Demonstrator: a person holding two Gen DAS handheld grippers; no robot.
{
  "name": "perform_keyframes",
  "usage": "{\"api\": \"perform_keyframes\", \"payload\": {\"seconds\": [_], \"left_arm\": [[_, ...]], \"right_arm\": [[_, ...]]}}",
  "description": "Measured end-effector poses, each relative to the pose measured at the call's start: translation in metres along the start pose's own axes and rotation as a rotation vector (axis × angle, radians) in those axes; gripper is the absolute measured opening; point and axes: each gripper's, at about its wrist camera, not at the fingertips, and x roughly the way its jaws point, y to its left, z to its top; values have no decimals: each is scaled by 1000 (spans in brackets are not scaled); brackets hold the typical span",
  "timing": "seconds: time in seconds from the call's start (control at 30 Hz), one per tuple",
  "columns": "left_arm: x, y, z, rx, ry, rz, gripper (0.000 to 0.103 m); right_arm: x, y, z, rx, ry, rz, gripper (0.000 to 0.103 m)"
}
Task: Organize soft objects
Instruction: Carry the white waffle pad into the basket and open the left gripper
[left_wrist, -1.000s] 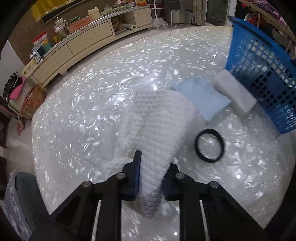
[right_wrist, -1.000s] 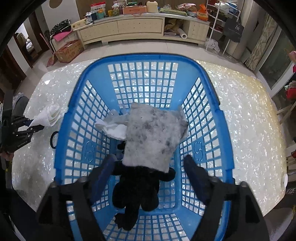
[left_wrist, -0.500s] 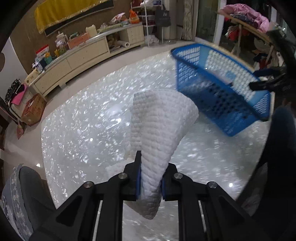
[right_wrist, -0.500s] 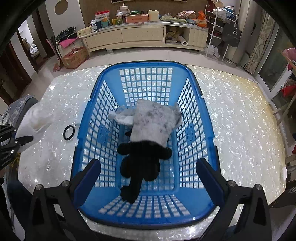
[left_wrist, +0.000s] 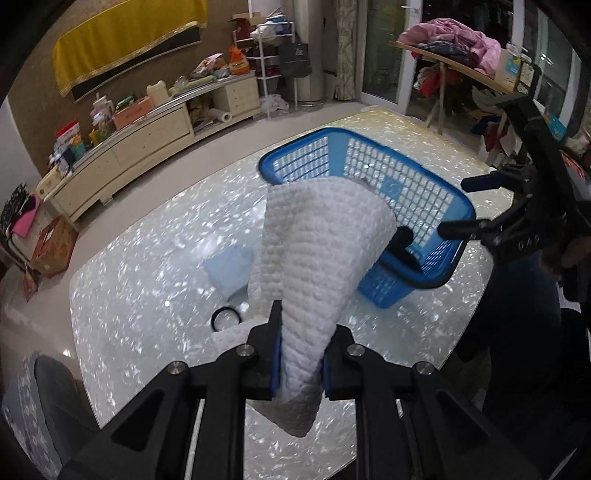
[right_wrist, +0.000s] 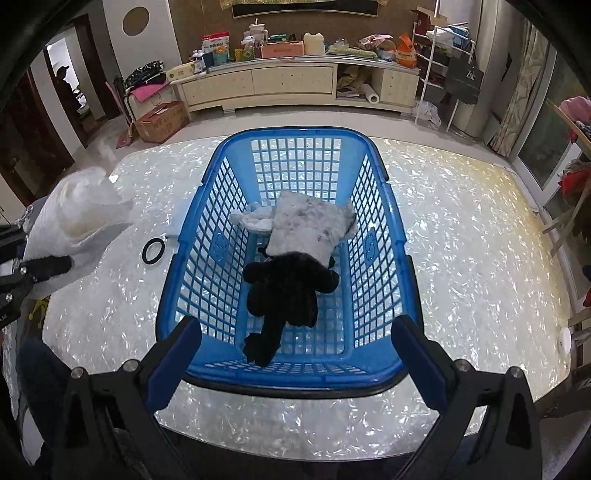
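**White cloth in the air, basket partly filled**

Your left claw (left_wrist: 300, 354) is pinching the white quilted cloth (left_wrist: 317, 251), which hangs clear above the worktop (left_wrist: 147, 258) and just beside the blue basket (right_wrist: 207, 206). Your right claw (right_wrist: 295, 354) stands spread wide and empty over the near rim of the basket; its jaws have just been opening and nothing is between them. Inside the basket you already have a black plush toy (right_wrist: 291, 284), a grey spotted cushion (right_wrist: 306, 225) and a small white cloth (right_wrist: 255, 219). I judge the task is about half done: the cloth you carry must still go in, and a folded light blue cloth (left_wrist: 229, 266) lies on the worktop. The black ring (left_wrist: 225, 318) near it does not look soft, so perhaps you leave it.
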Motion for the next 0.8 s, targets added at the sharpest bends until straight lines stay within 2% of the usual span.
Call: {"api": "perform_keyframes", "payload": {"seconds": [0.27,0.8], "left_arm": [[8,-18,43,72,-19,-5,15],[64,-42,111,215,-19,-50,15]], "right_arm": [[-3,-18,1,25,-10,1,103],[12,-66,16,80,-7,-12,103]]}}
